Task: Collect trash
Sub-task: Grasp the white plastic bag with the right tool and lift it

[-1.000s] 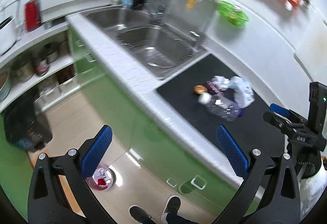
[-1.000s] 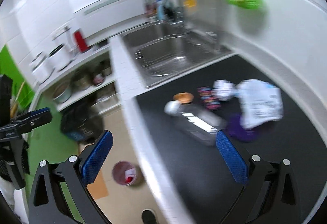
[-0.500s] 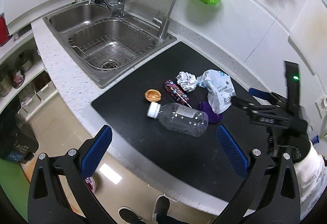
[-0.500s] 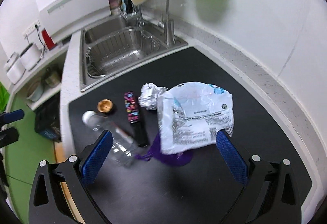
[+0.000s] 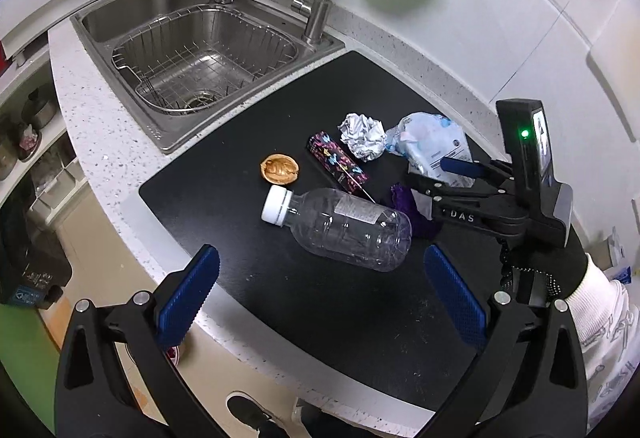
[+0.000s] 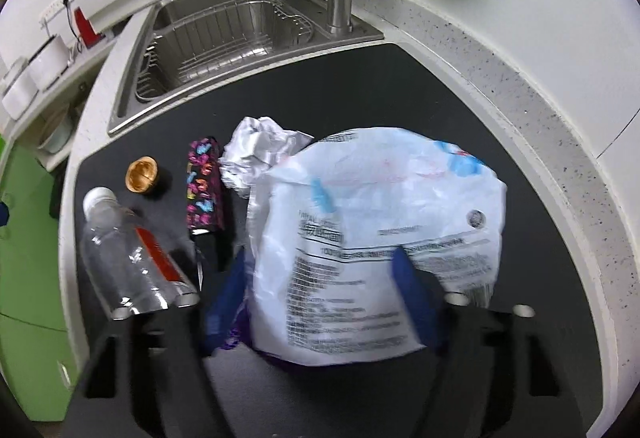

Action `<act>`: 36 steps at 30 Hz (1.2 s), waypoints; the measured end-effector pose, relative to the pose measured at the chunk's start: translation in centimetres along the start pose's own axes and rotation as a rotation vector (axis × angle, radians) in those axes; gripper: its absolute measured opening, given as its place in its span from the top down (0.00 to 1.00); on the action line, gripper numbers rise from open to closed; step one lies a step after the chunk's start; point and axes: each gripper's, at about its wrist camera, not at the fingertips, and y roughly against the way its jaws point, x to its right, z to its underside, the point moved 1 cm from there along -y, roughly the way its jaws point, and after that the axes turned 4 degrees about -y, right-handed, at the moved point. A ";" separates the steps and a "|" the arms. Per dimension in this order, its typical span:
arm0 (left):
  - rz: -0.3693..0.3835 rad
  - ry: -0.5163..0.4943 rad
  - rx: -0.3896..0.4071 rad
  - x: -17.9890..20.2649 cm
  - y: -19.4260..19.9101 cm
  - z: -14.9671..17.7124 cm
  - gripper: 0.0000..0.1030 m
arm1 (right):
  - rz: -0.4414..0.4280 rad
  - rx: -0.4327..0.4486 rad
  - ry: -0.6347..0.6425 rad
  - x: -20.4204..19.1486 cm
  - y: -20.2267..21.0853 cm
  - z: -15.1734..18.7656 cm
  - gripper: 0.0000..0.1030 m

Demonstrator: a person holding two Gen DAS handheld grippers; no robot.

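Two pads of the right gripper (image 6: 320, 302) were closing around the limp, light plastic bag (image 6: 376, 230); left gripper (image 5: 320, 294) gaped empty.

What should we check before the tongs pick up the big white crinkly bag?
1. White bag sits between the right tongs: ok; their jaws are closing around it.
2. Pads already pressing the bag: cannot tell, that view is blurred.
3. Purple scrap under the bag's near edge might get pinched too: not ok, it lies right by the left pad.
4. Foil ball clear of the grip: ok, it touches only the bag's far edge.
5. Left tongs free for the next piece: ok, wide open and holding nothing.
6. Clear bottle out of the way: ok, lying beside the bag.
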 end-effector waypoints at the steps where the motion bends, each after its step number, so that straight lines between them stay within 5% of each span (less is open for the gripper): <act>1: 0.011 0.008 -0.007 0.2 -0.3 0.0 0.03 | 0.005 0.000 0.006 -0.1 0.1 0.0 0.58; 5: 0.033 0.031 -0.028 0.9 -1.2 0.1 0.03 | 0.025 0.016 0.022 0.2 0.8 0.0 0.88; 9: 0.033 0.068 -0.042 1.9 -2.1 0.0 0.03 | 0.017 0.047 0.017 1.1 2.0 -0.2 0.97; 20: -0.088 0.179 -0.050 3.5 -5.2 -0.6 0.03 | -0.013 0.138 0.018 3.1 5.9 -0.9 0.98; 28: -0.136 0.522 -0.074 1.2 -7.5 0.2 0.03 | -0.042 0.177 0.026 4.0 7.3 -0.9 0.98; 36: -0.205 0.657 -0.079 1.5 -9.9 0.4 0.03 | -0.068 0.189 0.032 5.0 7.7 -0.7 0.98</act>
